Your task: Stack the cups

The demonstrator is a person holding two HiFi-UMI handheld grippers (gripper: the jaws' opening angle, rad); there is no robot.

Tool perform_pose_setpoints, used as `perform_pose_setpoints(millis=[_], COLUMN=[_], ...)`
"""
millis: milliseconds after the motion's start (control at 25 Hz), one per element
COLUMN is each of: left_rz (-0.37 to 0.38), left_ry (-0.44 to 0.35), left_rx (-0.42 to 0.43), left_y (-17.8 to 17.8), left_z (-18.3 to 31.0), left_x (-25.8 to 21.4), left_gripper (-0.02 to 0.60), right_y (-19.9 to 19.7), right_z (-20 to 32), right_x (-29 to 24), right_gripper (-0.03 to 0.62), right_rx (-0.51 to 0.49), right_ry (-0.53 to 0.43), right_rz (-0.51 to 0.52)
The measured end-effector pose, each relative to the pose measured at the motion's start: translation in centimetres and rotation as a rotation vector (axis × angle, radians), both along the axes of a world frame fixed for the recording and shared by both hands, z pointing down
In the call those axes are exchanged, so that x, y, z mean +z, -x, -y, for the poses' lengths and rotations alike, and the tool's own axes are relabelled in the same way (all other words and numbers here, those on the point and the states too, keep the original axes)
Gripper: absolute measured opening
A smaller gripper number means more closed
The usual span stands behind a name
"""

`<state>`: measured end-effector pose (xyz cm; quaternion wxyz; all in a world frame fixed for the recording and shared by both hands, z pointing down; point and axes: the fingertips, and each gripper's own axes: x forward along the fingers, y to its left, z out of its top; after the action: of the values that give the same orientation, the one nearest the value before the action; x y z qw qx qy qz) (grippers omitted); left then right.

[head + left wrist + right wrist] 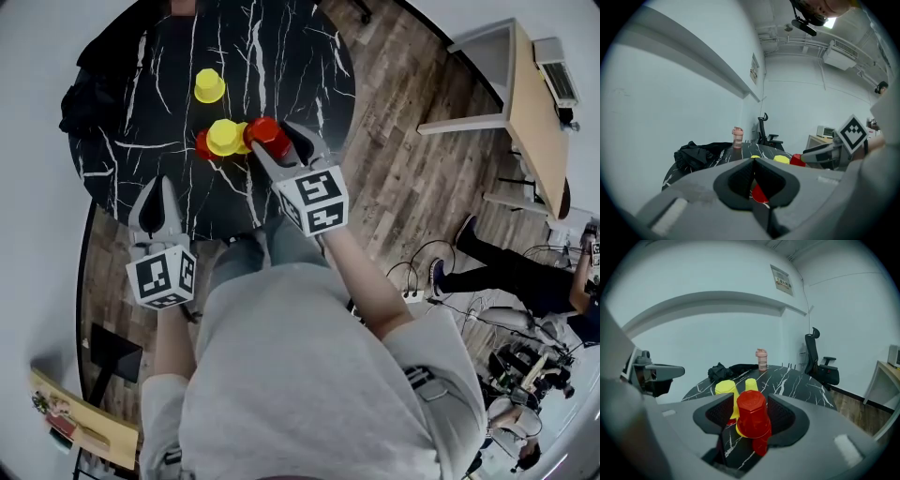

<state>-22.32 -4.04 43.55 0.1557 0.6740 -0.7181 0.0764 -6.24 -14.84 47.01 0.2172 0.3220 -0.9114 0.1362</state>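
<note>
On the black marble table [141, 103], a red cup [267, 134] sits upside down over a yellow cup whose rim [739, 430] shows beneath it. My right gripper [274, 138] is open around the red cup [752, 416], with a gap at each pad. Just left of it, a yellow cup [225, 137] tops a red one [202, 143]. A lone yellow cup [208, 86] stands farther back. My left gripper [159, 192] is shut and empty near the table's front left edge; in the left gripper view its jaws [753, 161] meet.
A black jacket [719, 370] and a pink bottle [761, 359] lie at the table's far side. An office chair [820, 362] stands beyond it. A wooden desk [539, 112] and a seated person's legs [497, 267] are to the right, over wood flooring.
</note>
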Motion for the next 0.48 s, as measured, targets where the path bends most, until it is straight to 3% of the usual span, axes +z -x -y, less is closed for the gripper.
perform_pose_setpoints(millis=[240, 480], left_rz=[0.027, 0.024], left_ry=[-0.018, -0.006], left_rx=[0.029, 0.163], left_y=[0.6, -0.1], left_z=[2.4, 6.7], left_x=[-0.9, -0.5], left_gripper=[0.006, 0.032], right_y=[-1.7, -3.0], right_z=[0.6, 1.3], right_x=[-4.0, -5.8], right_gripper=[0.018, 0.003], right_rx=[0.059, 0.092], right_ry=[-0.093, -0.082], right_rz=[0.128, 0.221])
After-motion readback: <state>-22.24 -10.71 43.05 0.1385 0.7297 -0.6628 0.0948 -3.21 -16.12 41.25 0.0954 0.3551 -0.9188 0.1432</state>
